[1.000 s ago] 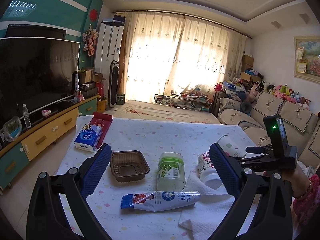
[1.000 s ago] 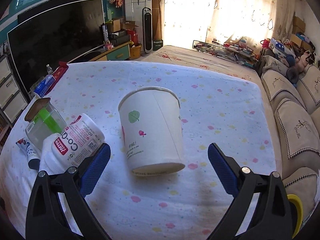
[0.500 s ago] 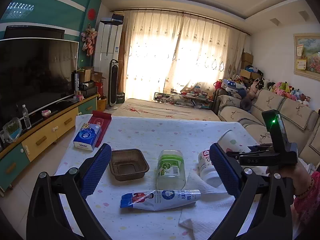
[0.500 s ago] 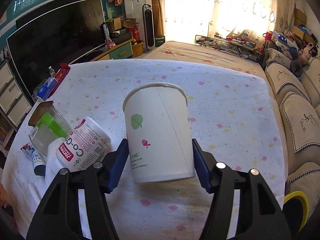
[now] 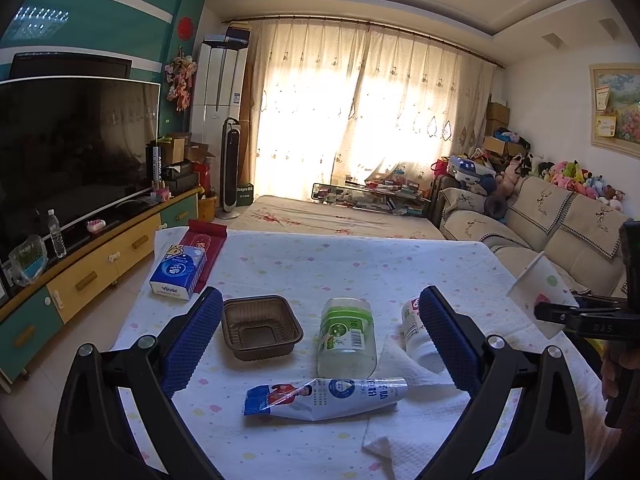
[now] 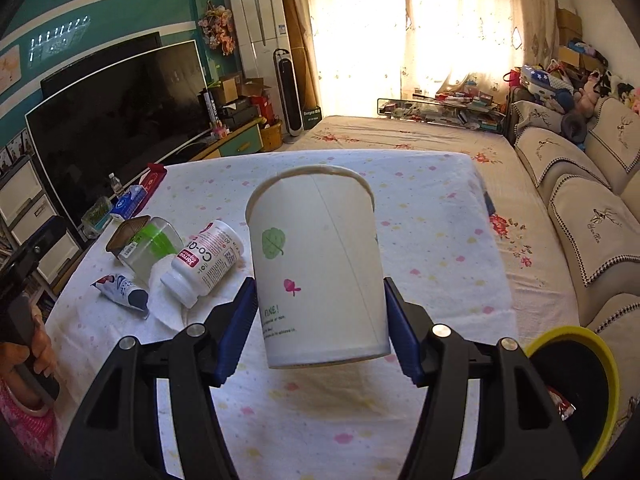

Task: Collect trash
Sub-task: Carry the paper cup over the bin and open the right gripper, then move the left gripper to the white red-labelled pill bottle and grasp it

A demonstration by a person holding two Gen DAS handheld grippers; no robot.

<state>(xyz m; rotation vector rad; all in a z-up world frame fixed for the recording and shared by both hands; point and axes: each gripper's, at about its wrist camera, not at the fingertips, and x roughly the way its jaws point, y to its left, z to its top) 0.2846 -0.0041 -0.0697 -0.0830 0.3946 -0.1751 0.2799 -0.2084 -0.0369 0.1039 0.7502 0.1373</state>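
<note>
My right gripper [image 6: 320, 314] is shut on a white paper cup [image 6: 316, 268] with a green leaf print, held tilted above the table. In the left wrist view the cup [image 5: 538, 288] hangs at the table's right edge. On the table lie a brown plastic tray [image 5: 260, 328], a clear jar with a green label [image 5: 347, 336], a white pill bottle [image 5: 416, 324], a flattened milk pouch [image 5: 324, 394] and a paper towel [image 5: 420, 412]. My left gripper [image 5: 320, 296] hovers open over these, nothing between its fingers.
A yellow-rimmed bin [image 6: 576, 392] with a black liner stands below the table's near right corner. A blue tissue pack [image 5: 178, 272] and red packet [image 5: 206, 240] lie at the table's far left. A sofa [image 5: 560, 220] runs along the right, a TV cabinet [image 5: 100, 264] along the left.
My right gripper closed on the paper cup, lifted it off the table and carried it toward the table's right edge. The left gripper stayed put.
</note>
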